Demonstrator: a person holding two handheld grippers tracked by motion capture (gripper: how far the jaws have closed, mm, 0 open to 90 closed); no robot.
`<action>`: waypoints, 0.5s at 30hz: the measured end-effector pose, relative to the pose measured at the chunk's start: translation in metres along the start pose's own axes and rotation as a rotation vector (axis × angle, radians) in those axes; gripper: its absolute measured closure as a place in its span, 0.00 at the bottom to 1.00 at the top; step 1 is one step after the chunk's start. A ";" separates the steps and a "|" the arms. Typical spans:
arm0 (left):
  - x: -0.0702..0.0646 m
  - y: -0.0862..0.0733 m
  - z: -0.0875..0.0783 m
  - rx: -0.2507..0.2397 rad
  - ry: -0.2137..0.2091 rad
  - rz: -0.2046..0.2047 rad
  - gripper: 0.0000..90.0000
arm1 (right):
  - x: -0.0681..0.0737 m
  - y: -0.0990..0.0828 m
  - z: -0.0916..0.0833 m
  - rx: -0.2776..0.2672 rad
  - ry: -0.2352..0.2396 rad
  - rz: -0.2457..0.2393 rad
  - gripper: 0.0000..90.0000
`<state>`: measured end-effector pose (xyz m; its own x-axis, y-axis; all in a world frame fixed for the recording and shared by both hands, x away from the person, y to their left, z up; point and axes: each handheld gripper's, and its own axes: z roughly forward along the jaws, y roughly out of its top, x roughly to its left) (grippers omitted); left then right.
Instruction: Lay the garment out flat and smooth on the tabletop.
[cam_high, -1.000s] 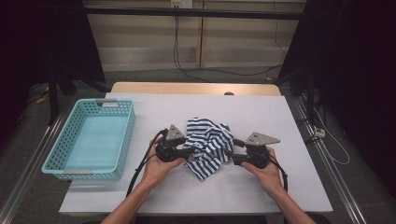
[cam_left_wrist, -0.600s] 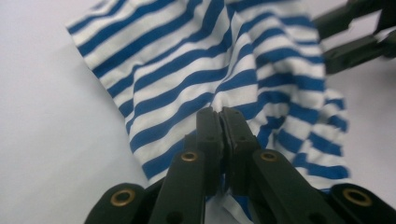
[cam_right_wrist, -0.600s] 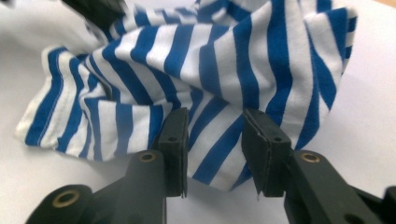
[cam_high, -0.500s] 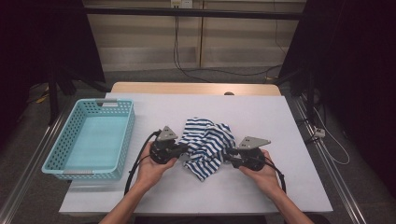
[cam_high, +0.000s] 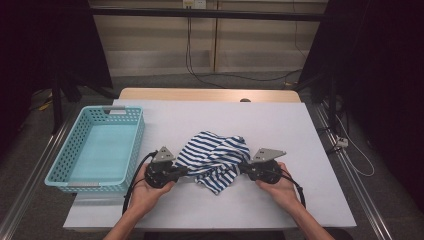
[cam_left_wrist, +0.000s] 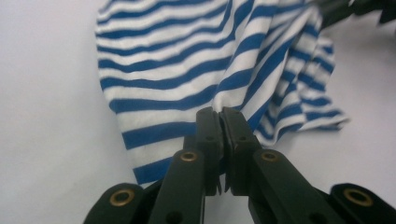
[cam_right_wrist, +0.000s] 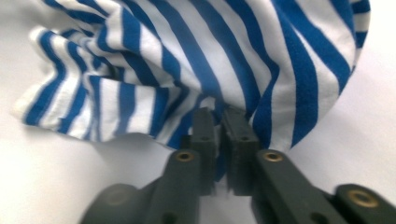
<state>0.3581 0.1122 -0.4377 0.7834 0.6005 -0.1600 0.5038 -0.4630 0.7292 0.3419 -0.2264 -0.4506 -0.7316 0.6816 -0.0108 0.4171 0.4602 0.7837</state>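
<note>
Garment: a crumpled blue-and-white striped cloth garment (cam_high: 215, 160) lies near the middle of the white table (cam_high: 280, 125), toward the person's edge, bunched into folds with one loose flap pointing at the near edge.

Garment against the grippers: it sits between the two tools, its left edge in the left black hand-held gripper (cam_high: 186, 171) and its right edge in the right black hand-held gripper (cam_high: 242, 167); the cloth spans the gap from one to the other.

Left gripper: its jaws are pressed together on a fold of the striped fabric. In the left gripper view (cam_left_wrist: 221, 112) the cloth (cam_left_wrist: 196, 70) rises straight out of the pinched tips and fans away over the table.

Right gripper: its jaws have just been closing and now clamp a fold of the same garment. In the right gripper view (cam_right_wrist: 219, 114) the striped fabric (cam_right_wrist: 187, 60) bulges up from between the tips, somewhat blurred.

Hands: the person's left hand (cam_high: 145, 187) and right hand (cam_high: 280, 187) wrap the gripper bodies from the near edge, each gripper carrying a grey three-cornered plate on top and trailing a black cable.

Basket: a light turquoise perforated plastic basket (cam_high: 60, 165) stands on the left part of the table, well apart from the garment, just beside the left gripper.

Surroundings: a pale wooden board (cam_high: 200, 94) borders the far edge of the table.
</note>
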 end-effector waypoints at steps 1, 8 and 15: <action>0.002 -0.001 0.001 0.006 0.002 -0.004 0.95 | 0.002 0.000 -0.002 -0.012 0.013 0.002 1.00; 0.014 -0.004 0.005 0.019 0.028 -0.030 0.93 | 0.028 0.000 -0.017 -0.089 0.120 -0.023 1.00; 0.009 0.001 -0.001 -0.040 0.085 -0.036 0.66 | 0.044 0.000 -0.008 -0.056 0.170 -0.066 0.98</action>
<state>0.3653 0.1186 -0.4378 0.7305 0.6703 -0.1308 0.5148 -0.4146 0.7504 0.3053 -0.2014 -0.4459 -0.8389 0.5430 0.0384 0.3383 0.4648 0.8182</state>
